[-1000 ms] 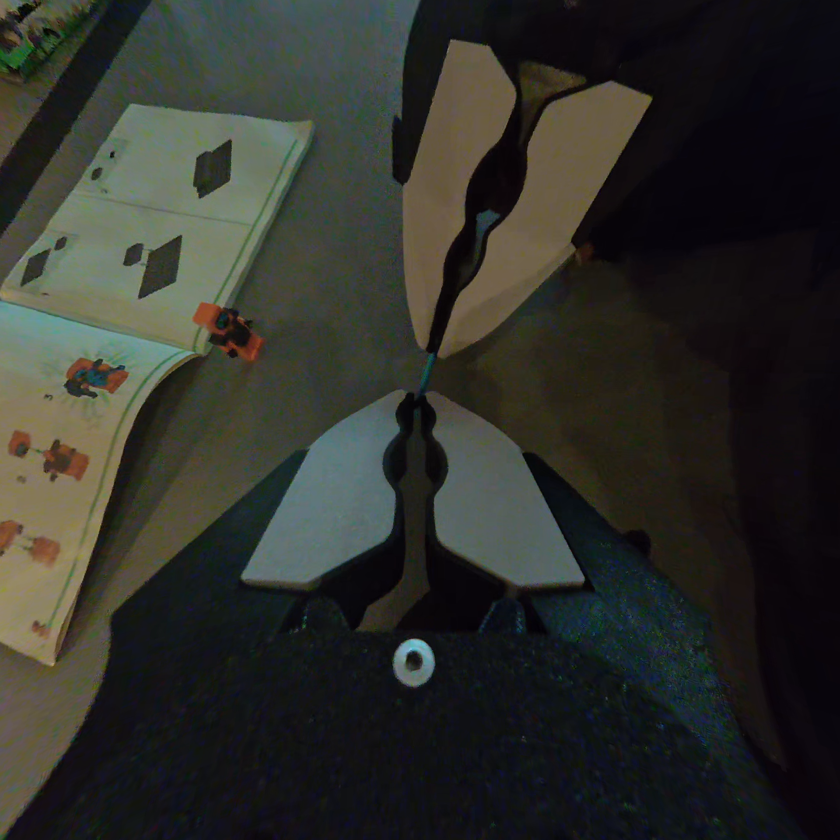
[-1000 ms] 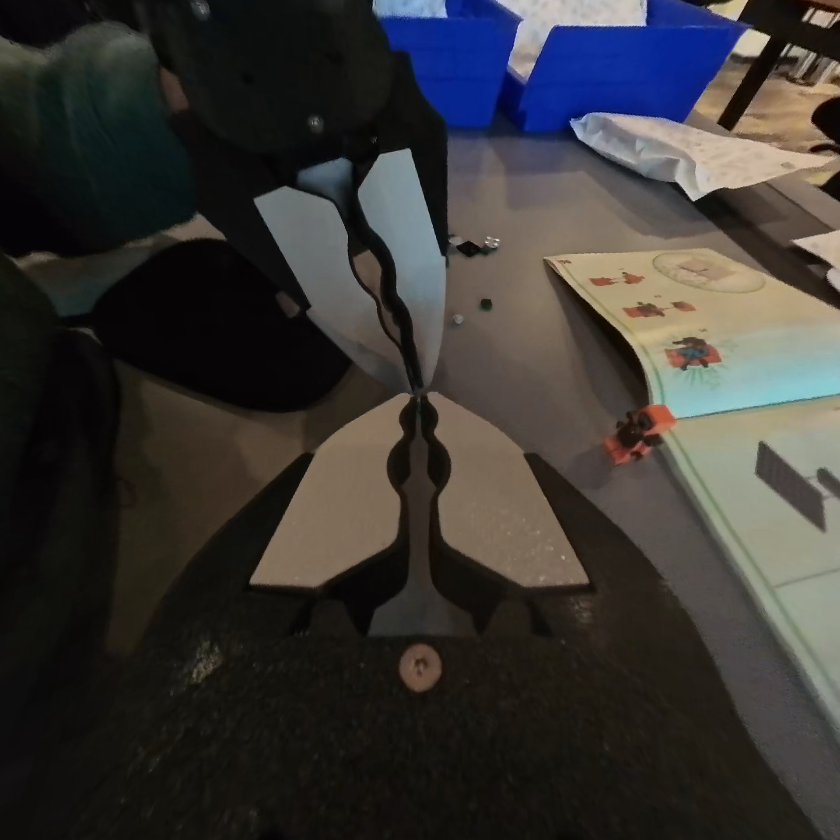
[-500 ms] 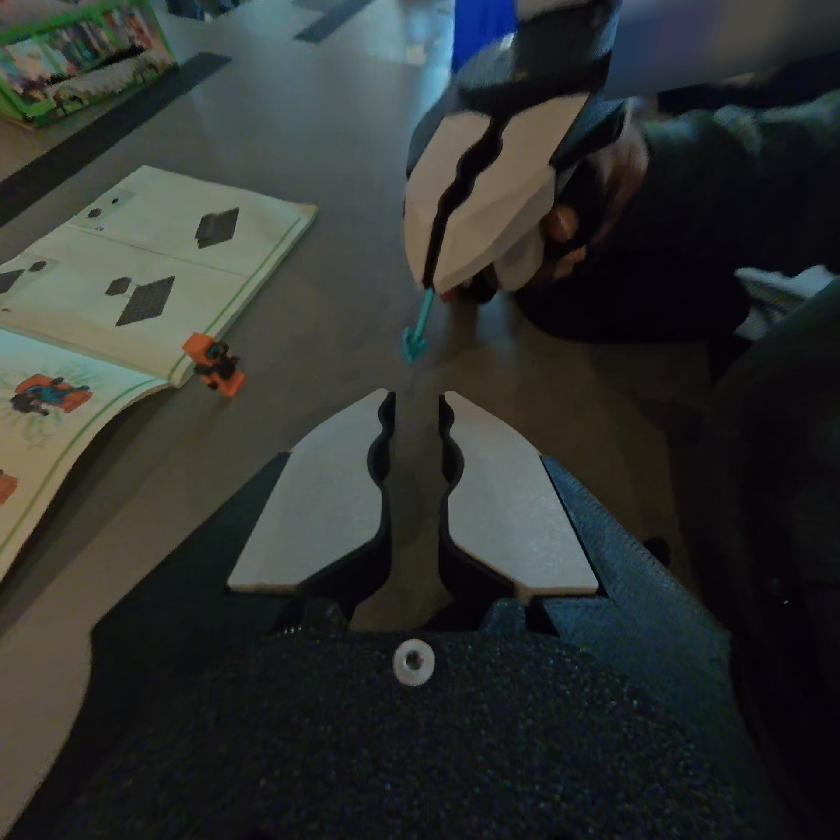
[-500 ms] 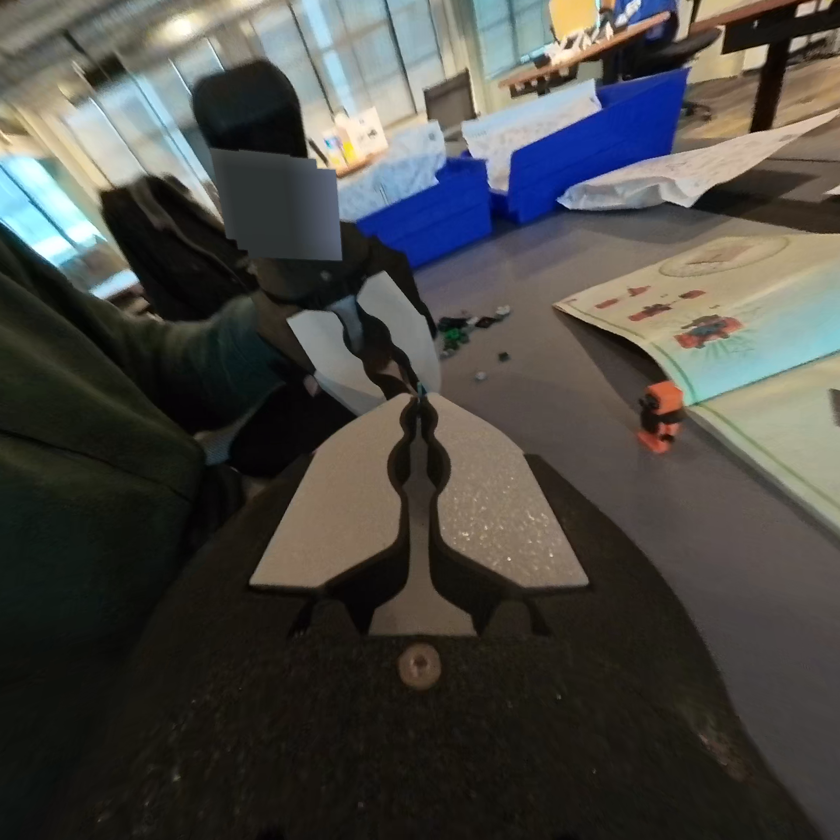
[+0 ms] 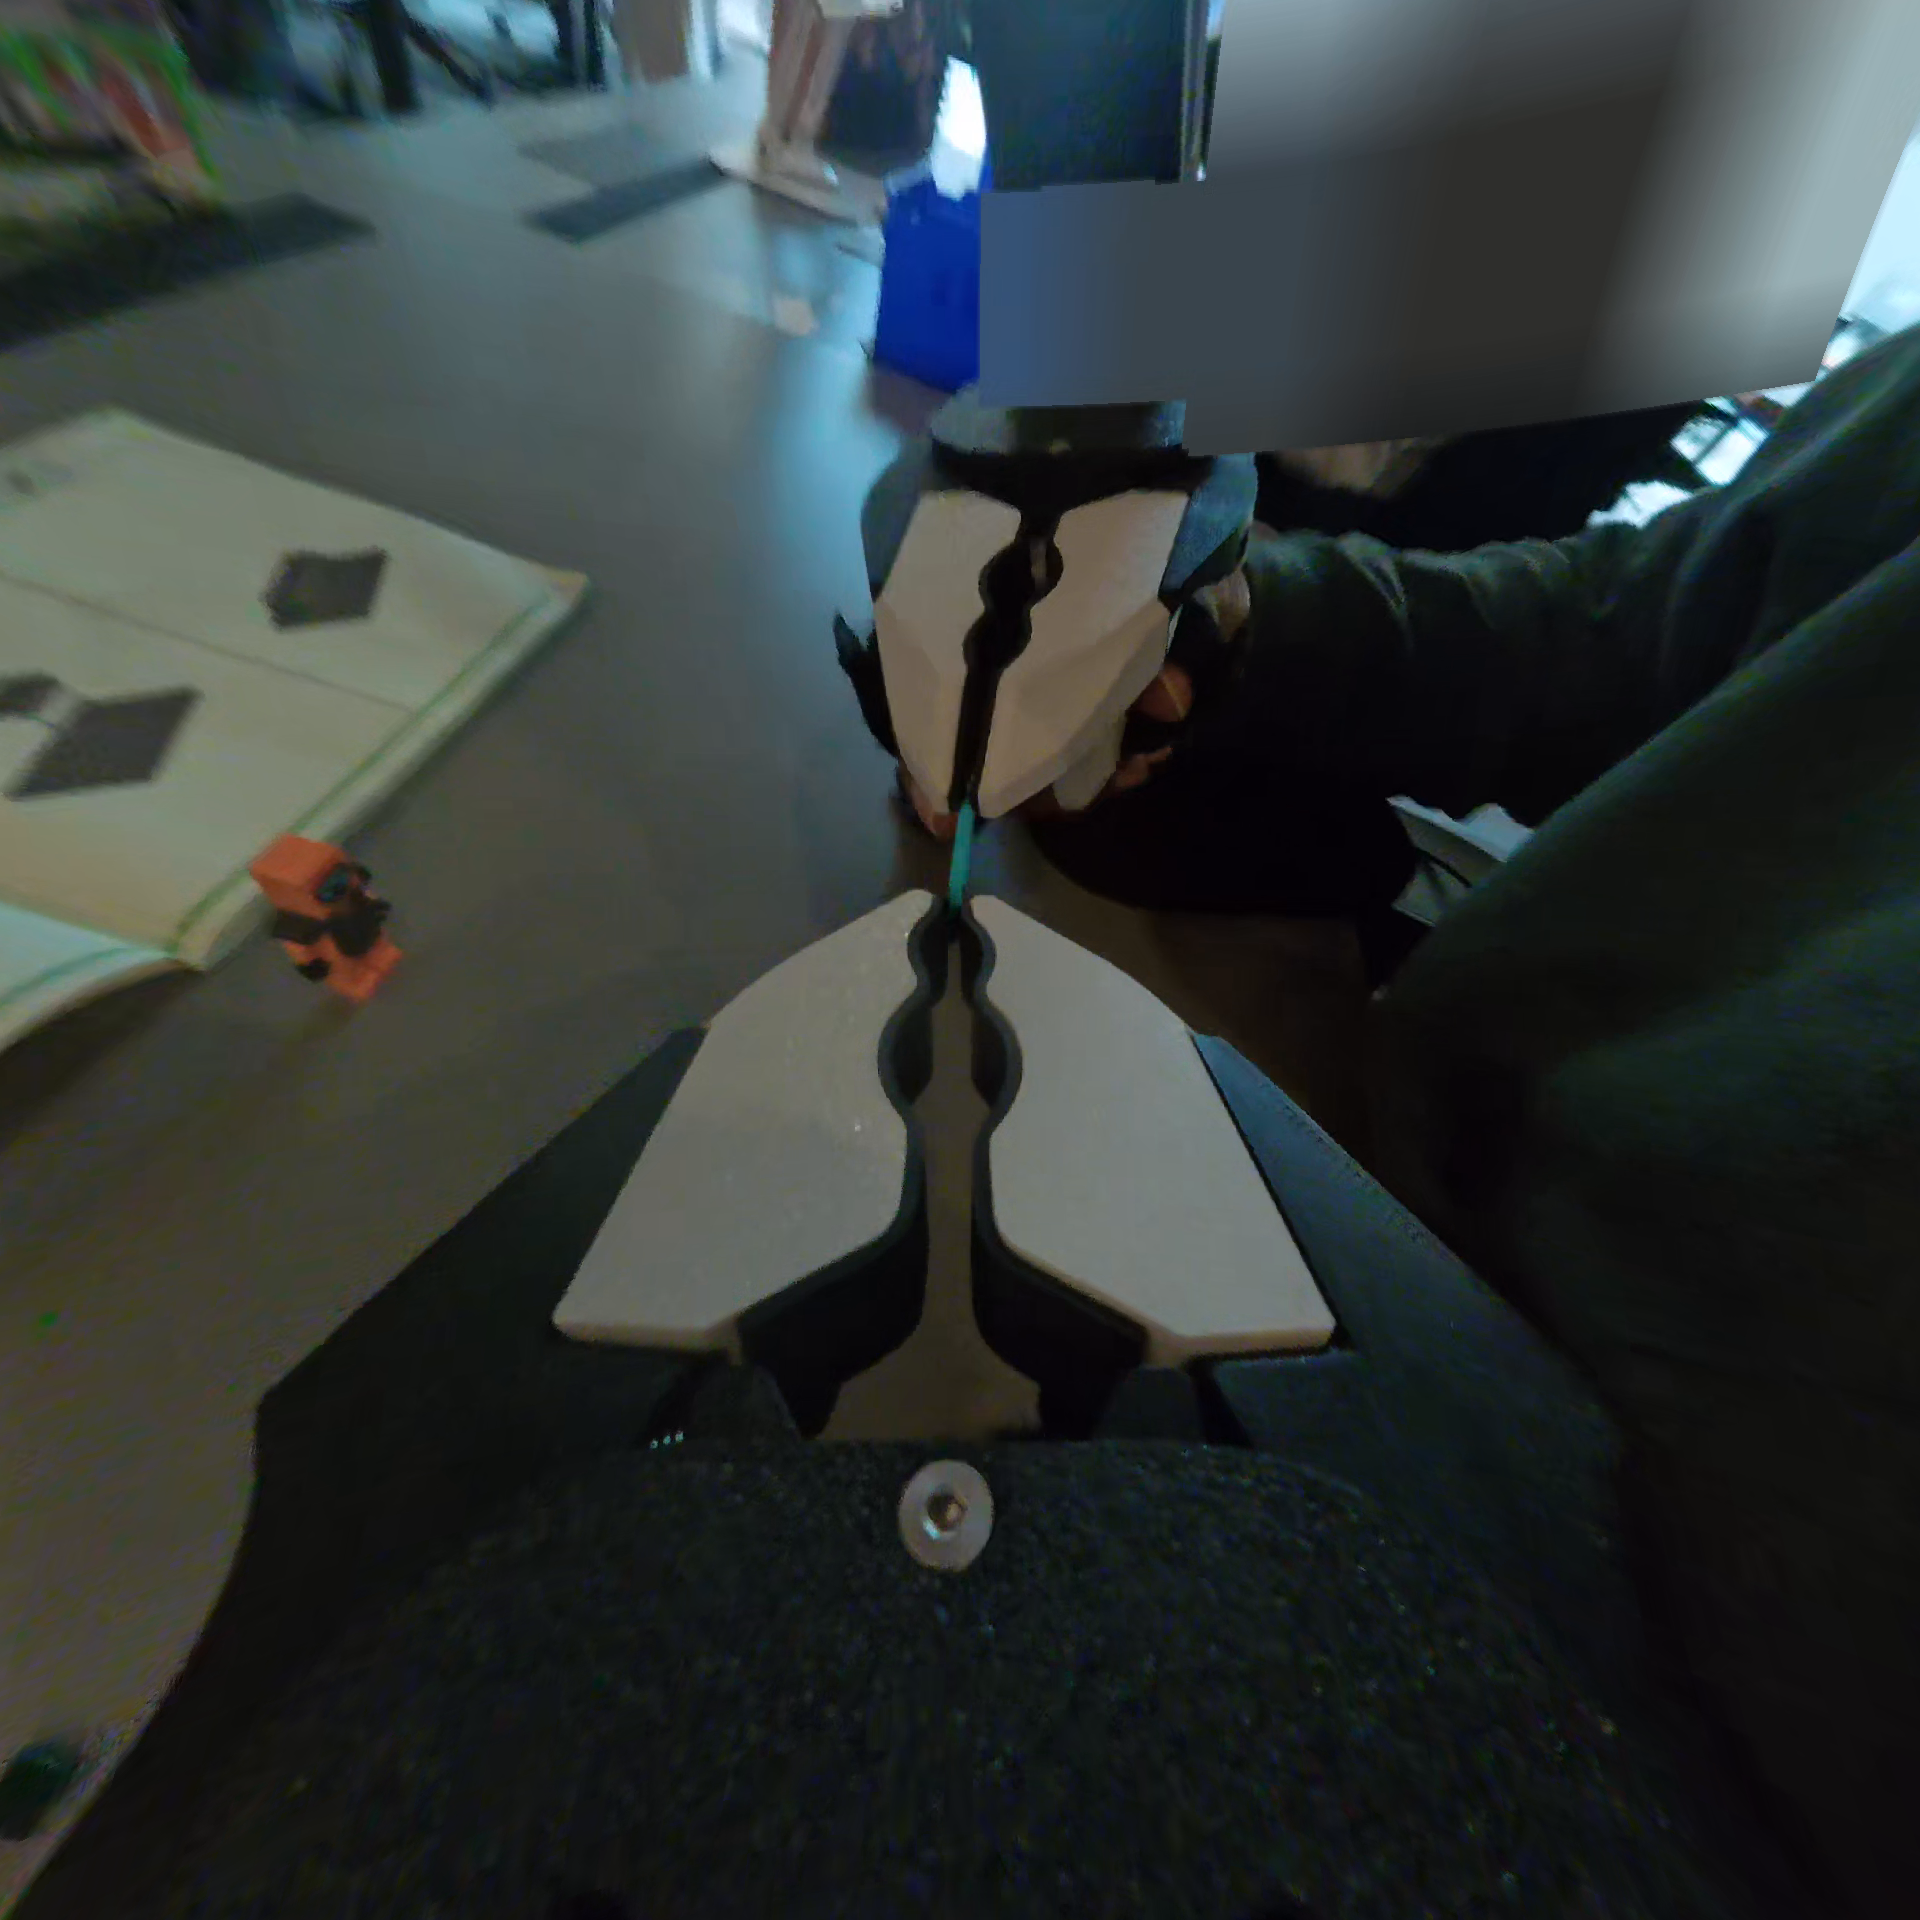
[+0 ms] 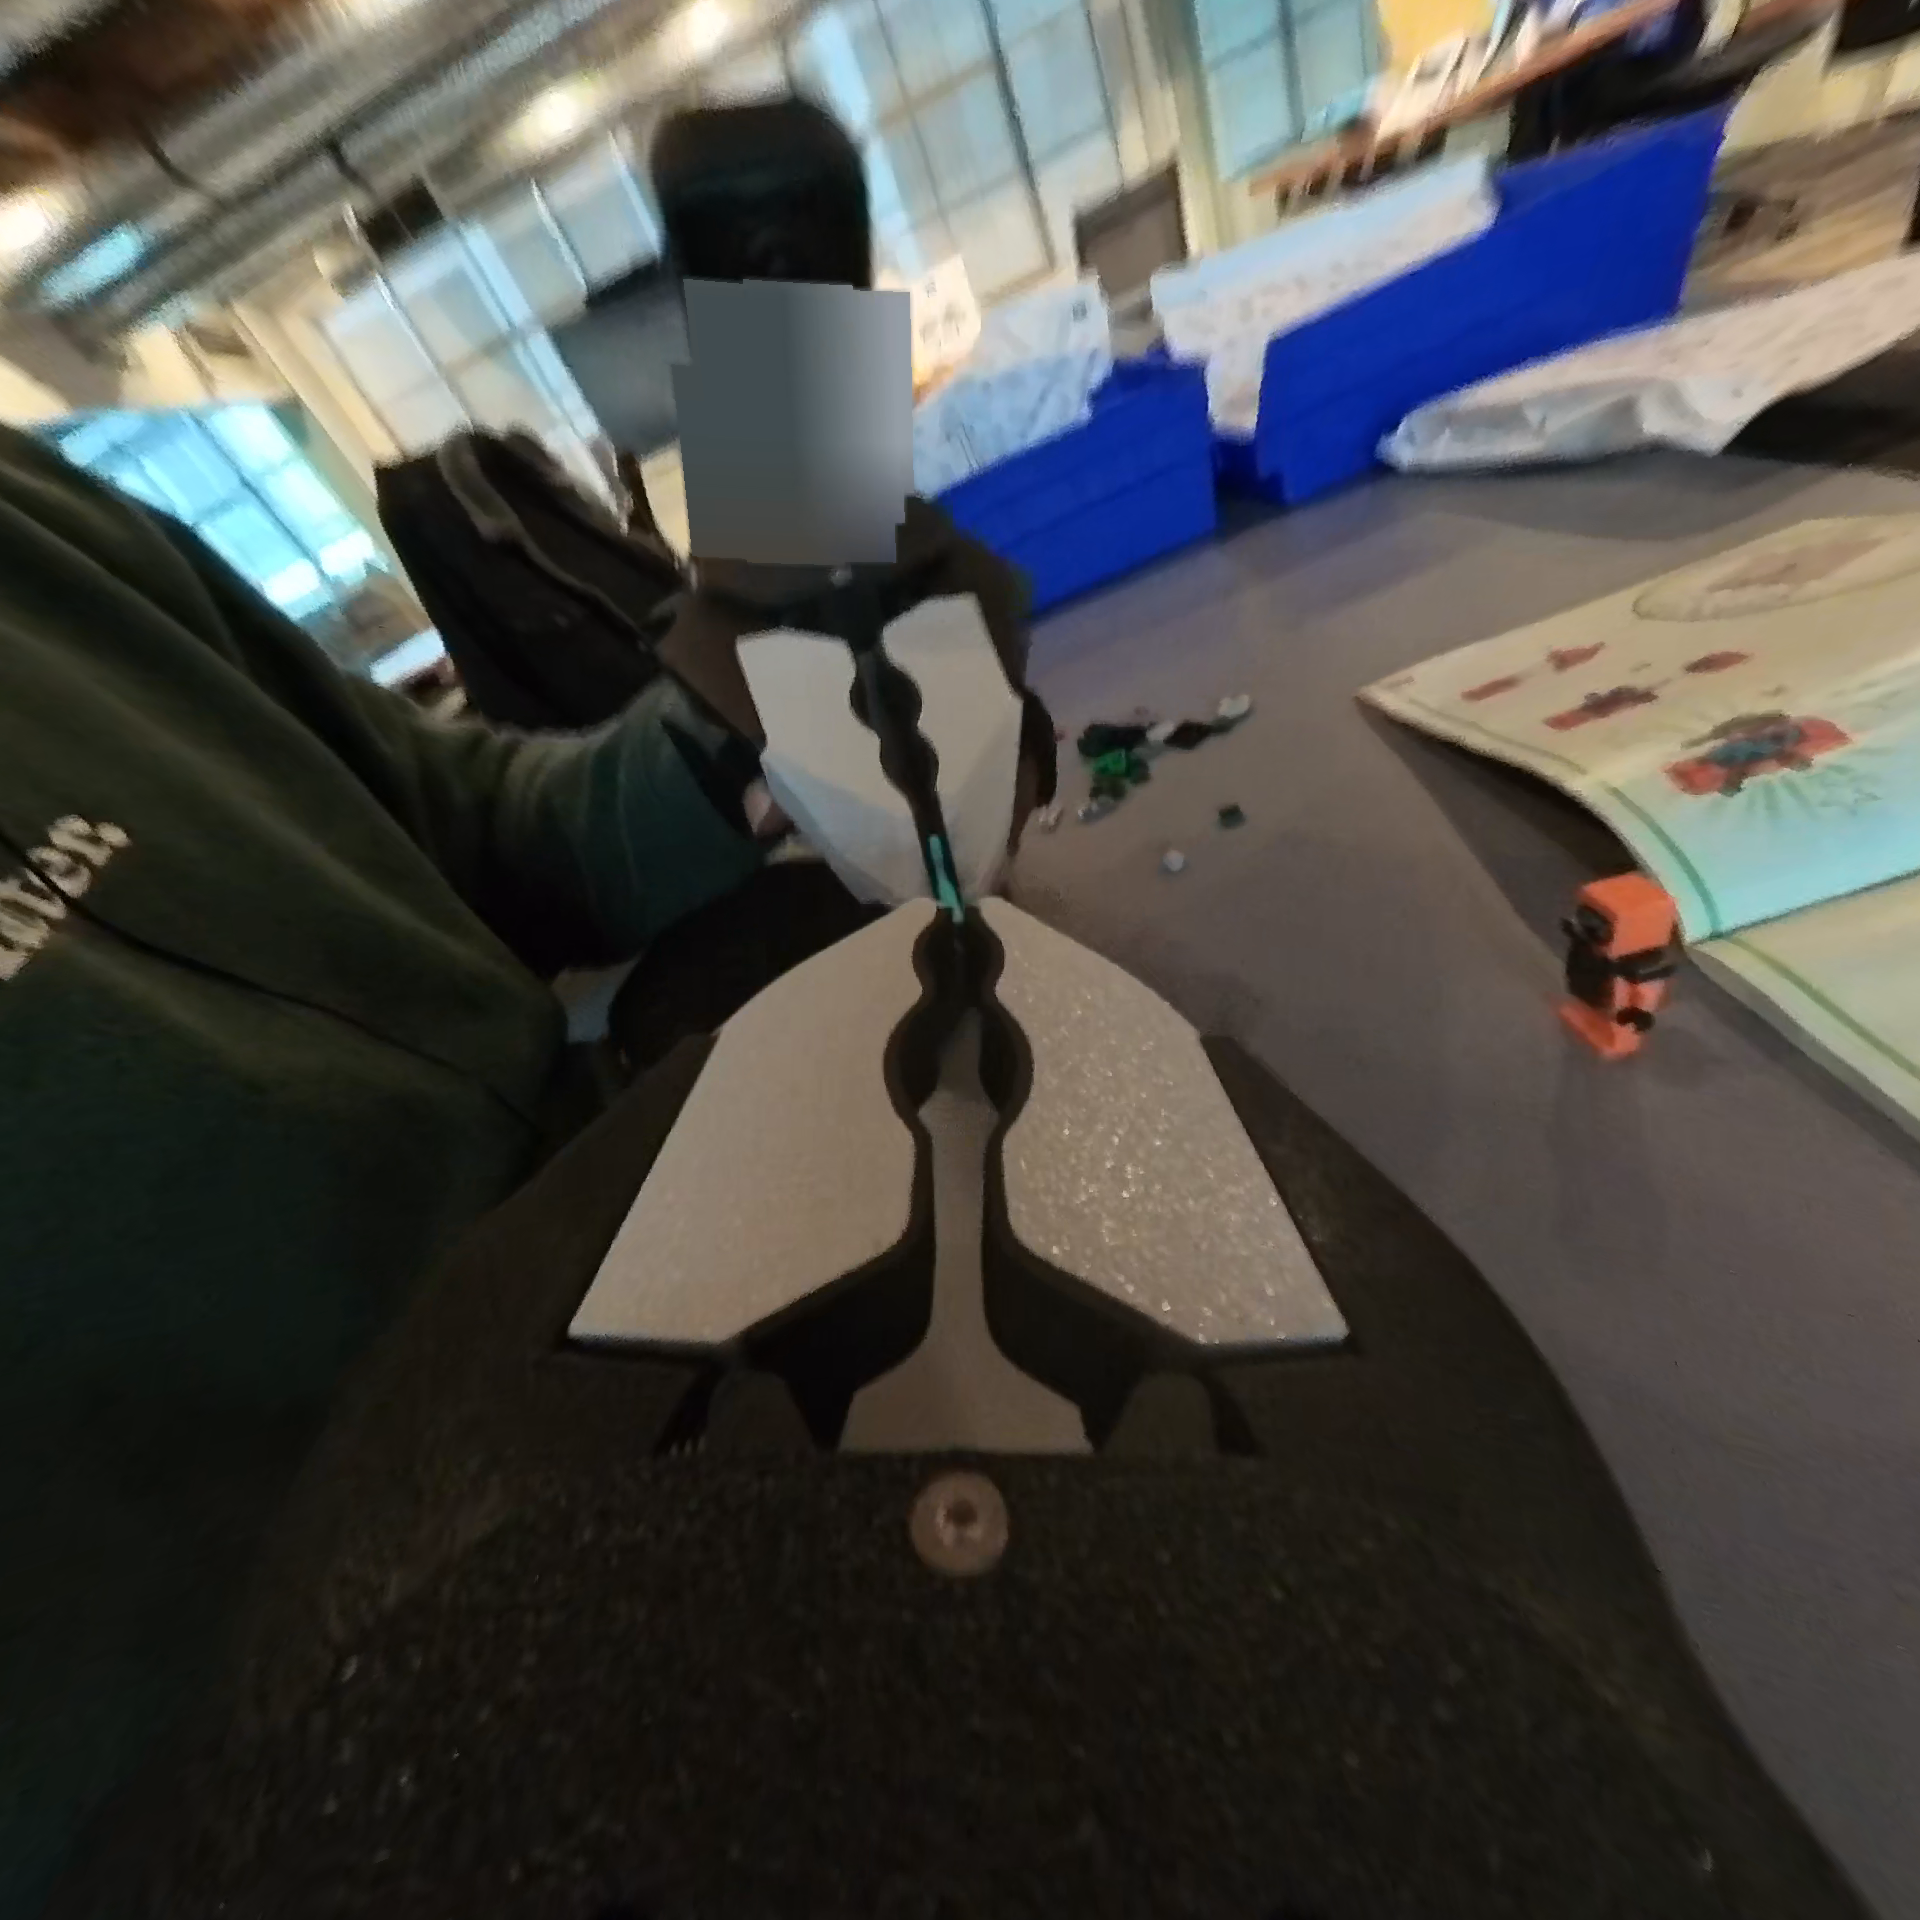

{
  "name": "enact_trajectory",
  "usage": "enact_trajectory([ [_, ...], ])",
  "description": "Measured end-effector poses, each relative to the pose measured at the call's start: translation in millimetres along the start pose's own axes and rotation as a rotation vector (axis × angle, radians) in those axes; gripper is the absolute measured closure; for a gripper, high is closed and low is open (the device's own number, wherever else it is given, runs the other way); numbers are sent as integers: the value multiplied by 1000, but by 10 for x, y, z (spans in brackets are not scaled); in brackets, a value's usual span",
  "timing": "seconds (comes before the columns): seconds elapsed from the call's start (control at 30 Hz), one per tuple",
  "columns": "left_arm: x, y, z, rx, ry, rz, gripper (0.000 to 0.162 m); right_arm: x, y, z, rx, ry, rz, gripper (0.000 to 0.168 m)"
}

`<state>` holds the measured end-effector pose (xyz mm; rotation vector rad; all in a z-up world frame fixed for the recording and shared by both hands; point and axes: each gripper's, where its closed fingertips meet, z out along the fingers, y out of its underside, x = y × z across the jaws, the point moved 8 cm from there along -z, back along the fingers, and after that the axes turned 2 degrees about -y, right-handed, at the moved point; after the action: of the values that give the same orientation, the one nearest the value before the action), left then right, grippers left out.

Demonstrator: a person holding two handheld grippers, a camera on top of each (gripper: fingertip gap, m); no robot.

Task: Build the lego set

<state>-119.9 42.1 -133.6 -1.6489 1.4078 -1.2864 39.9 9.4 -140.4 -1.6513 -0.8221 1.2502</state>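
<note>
A thin teal lego piece [image 5: 964, 852] spans the gap between my two grippers, above the dark table [image 5: 644, 436]. My left gripper [image 5: 951, 906] is shut on its near end. My right gripper [image 5: 971, 808] faces it from beyond and is shut on the far end. In the right wrist view my right gripper [image 6: 951, 916] pinches the teal piece [image 6: 940, 871], which runs up into the slit between the left gripper's white fingers [image 6: 831, 790]. A small orange and black lego figure [image 5: 327, 920] stands by the open instruction booklet [image 5: 208, 644]; it also shows in the right wrist view [image 6: 1621, 971].
Loose small lego pieces [image 6: 1122, 748] lie on the table behind the left gripper. Blue bins [image 6: 1101, 499] with white paper stand at the back. The booklet [image 6: 1714, 748] lies to the right. A person's dark green sleeve [image 6: 260, 831] fills the left side.
My left gripper opened and let go of the teal piece, which stayed in the right gripper, then shut on its end again. Both grippers tilted up.
</note>
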Motion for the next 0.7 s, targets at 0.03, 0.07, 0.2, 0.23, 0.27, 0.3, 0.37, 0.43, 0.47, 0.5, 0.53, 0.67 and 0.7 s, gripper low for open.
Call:
enact_trajectory([
  [0.03,-10,16,9,-31,17,-17,160,3,14,5,-47,4,-11,166],
  [0.07,-23,34,24,-67,32,-35,160,2,30,11,-100,11,-32,166],
  [0.2,-72,79,101,-227,71,-47,161,-9,35,10,-305,44,-124,154],
  [0.23,-80,83,124,-276,71,-24,160,-16,16,7,-346,51,-146,150],
  [0.27,-81,80,146,-317,72,2,161,-24,-5,8,-385,60,-169,149],
  [0.3,-73,68,170,-350,81,25,161,-35,-23,18,-423,65,-193,148],
  [0.37,-57,41,227,-399,90,64,161,-58,-27,58,-500,72,-228,148],
  [0.43,-44,17,284,-429,96,100,160,-55,20,106,-586,90,-263,147],
  [0.47,-40,8,311,-439,96,110,160,-47,52,126,-621,103,-282,148],
  [0.5,-38,2,334,-447,94,121,160,-41,81,143,-642,109,-293,151],
  [0.53,-40,2,352,-457,88,131,160,-41,104,153,-653,109,-297,160],
  [0.67,-43,22,374,-465,69,158,160,-20,144,142,-634,117,-258,166],
  [0.7,-56,18,362,-447,49,169,158,-1,145,132,-613,118,-213,166],
])
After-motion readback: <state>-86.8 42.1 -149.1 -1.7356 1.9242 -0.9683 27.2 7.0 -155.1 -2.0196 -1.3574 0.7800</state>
